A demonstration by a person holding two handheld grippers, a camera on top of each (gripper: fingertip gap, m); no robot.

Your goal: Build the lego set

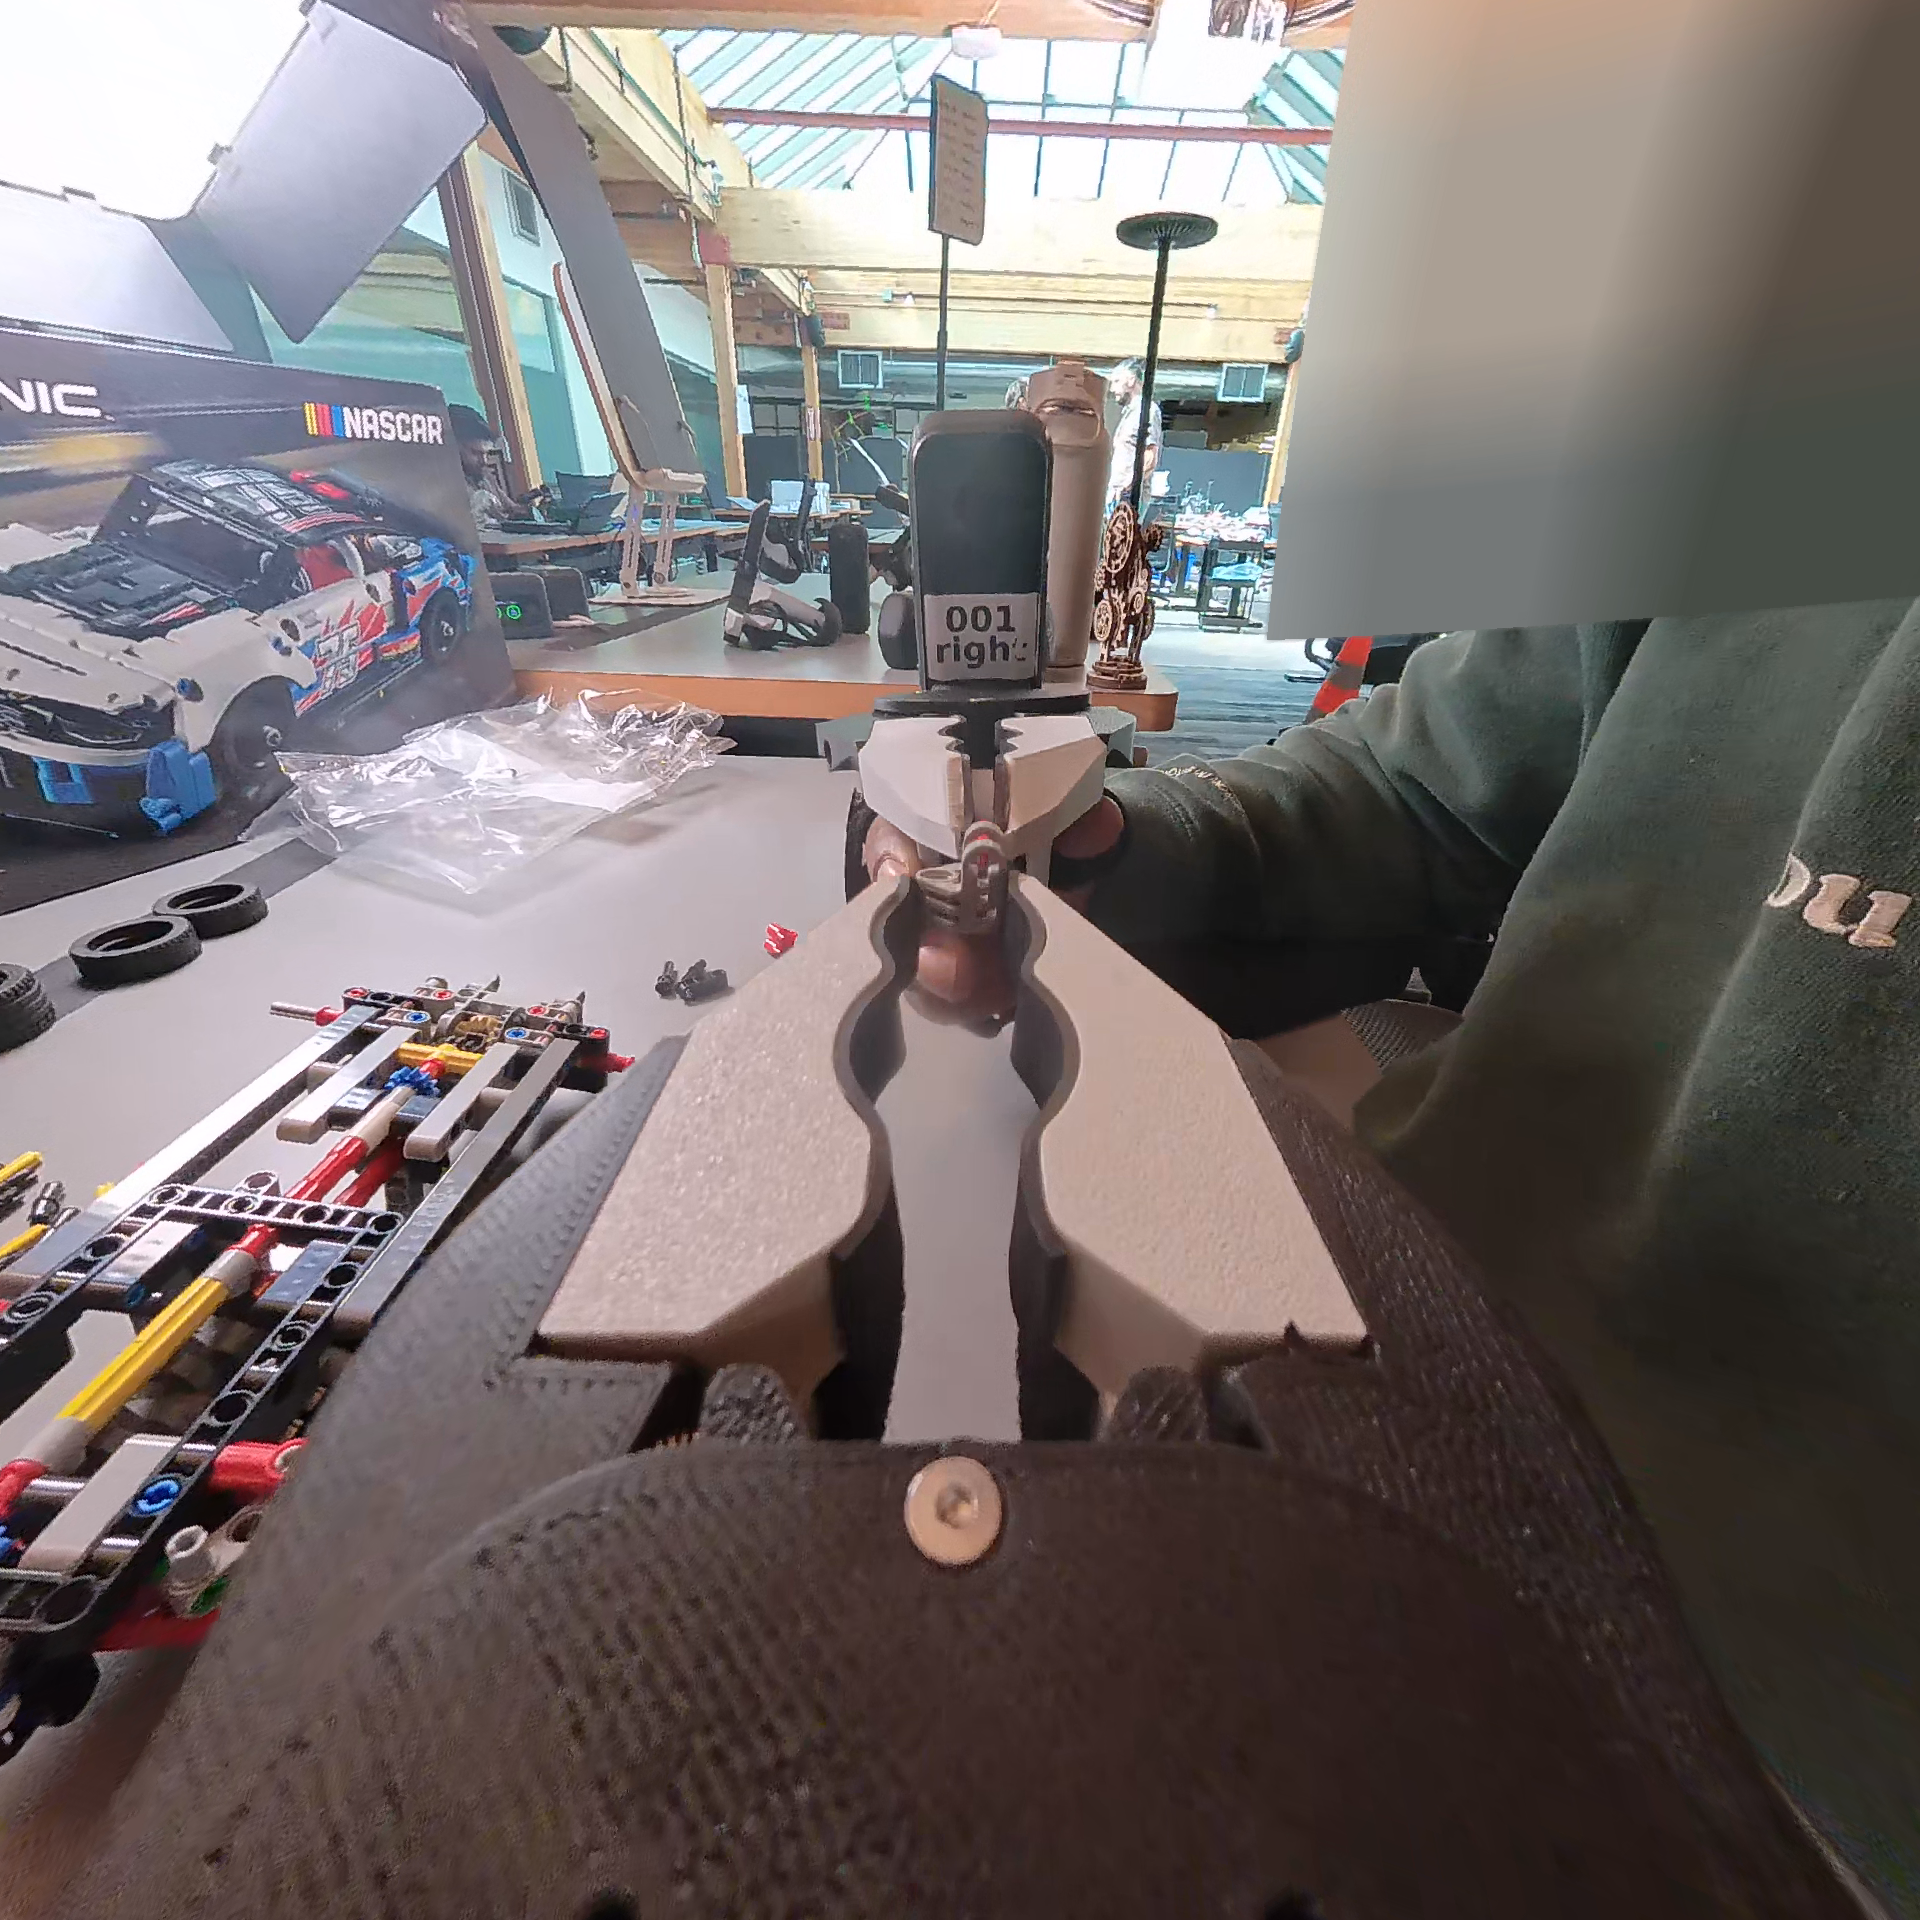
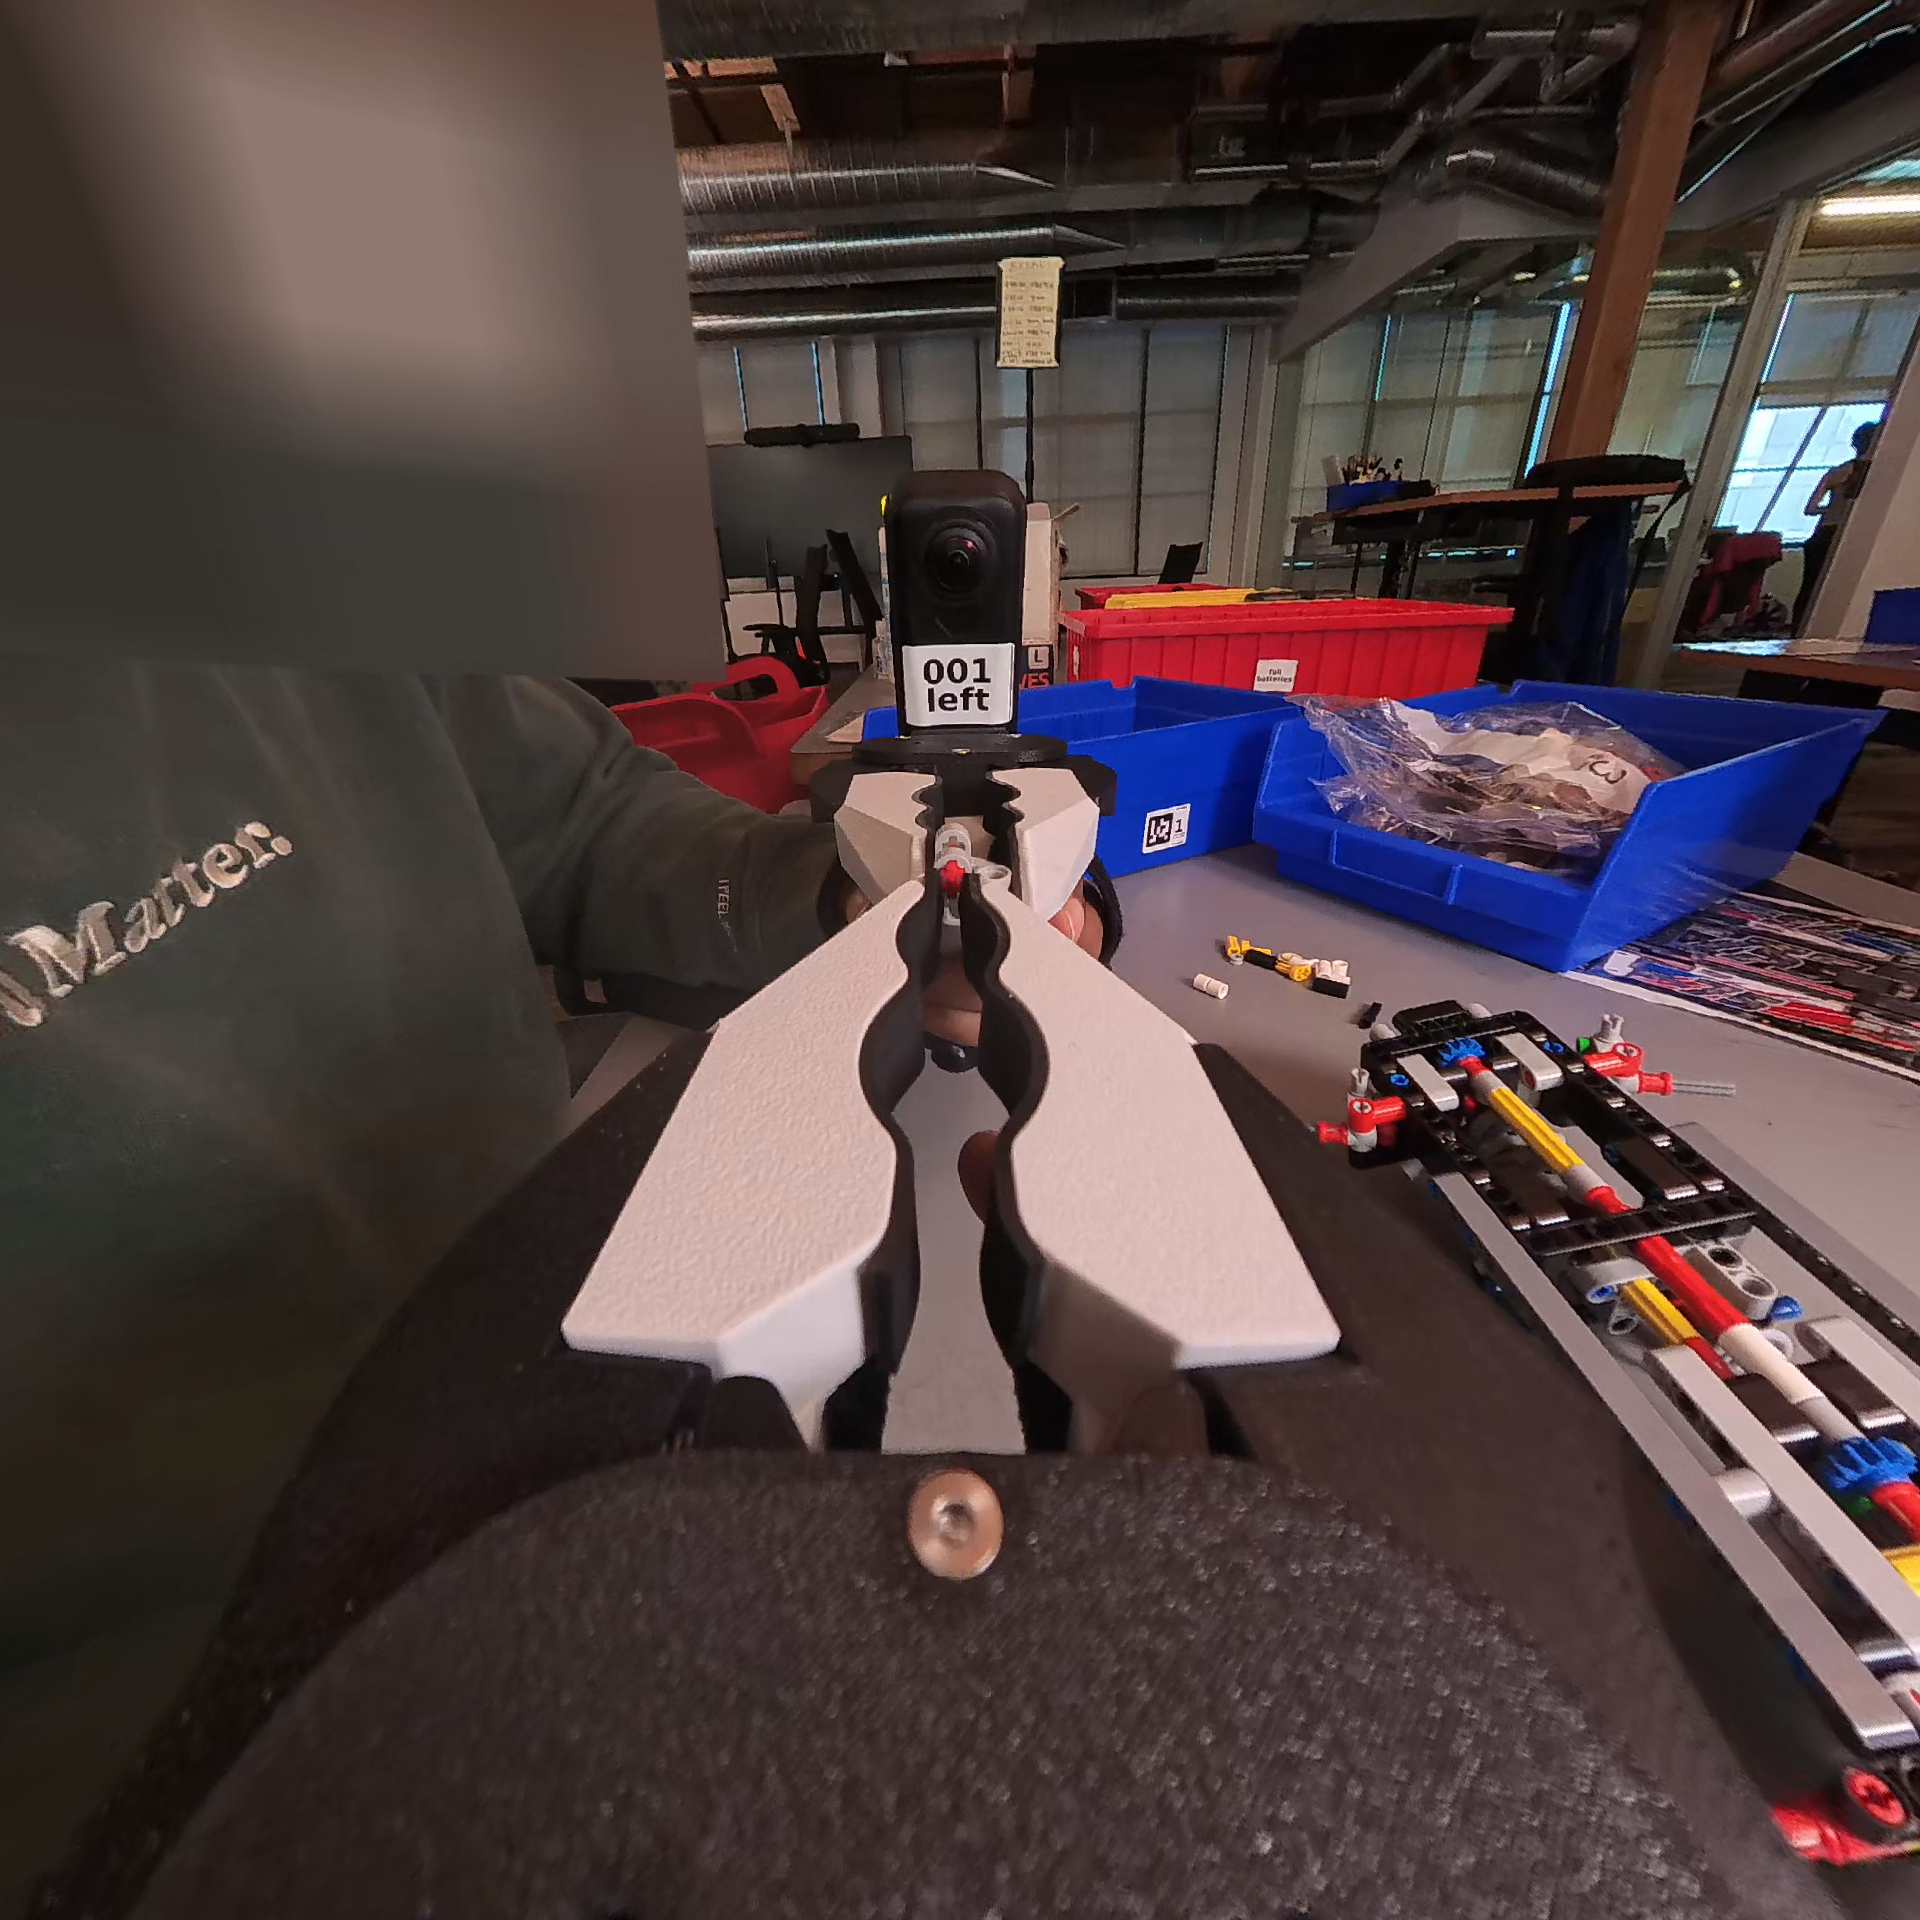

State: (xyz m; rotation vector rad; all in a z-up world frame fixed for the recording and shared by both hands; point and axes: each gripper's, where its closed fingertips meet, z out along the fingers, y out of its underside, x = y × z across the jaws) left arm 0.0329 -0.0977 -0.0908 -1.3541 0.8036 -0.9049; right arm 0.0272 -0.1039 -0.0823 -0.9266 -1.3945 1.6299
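- One small grey-and-red lego piece [image 1: 971,878] pinched in mid-air between the two grippers, tip to tip, above the bench [image 1: 582,914] and in front of the person's dark green sleeve [image 1: 1299,821].
- Left gripper [image 1: 961,902] nearly closed, its two pale fingers clenched on the near end of that piece.
- Right gripper [image 2: 954,902] likewise clamped on the same piece from the opposite side, red tip showing between its fingers.
- One long lego chassis [image 2: 1621,1236] lying flat on the bench, beside and below the grippers; black and grey beams with yellow, red and white axles along the middle, blue gears at both ends.
- Three black tyres [image 1: 135,951] seen in the left wrist view, loose on the bench beyond the chassis, one cut off by the edge.
- One small cluster of black pins [image 1: 691,980] and one red bit [image 1: 779,938] just past the chassis end.
- One little heap of yellow, black and white parts [image 2: 1288,966] near the blue bins, one white bush [image 2: 1210,985] just beside it.
- Two blue bins [image 2: 1455,883] at the far side of the bench, one holding crumpled clear bags.
- One red crate [image 2: 1278,649] behind them.
- One set box [image 1: 229,582] standing upright at the bench edge, empty clear bags [image 1: 488,790] just in front of it.
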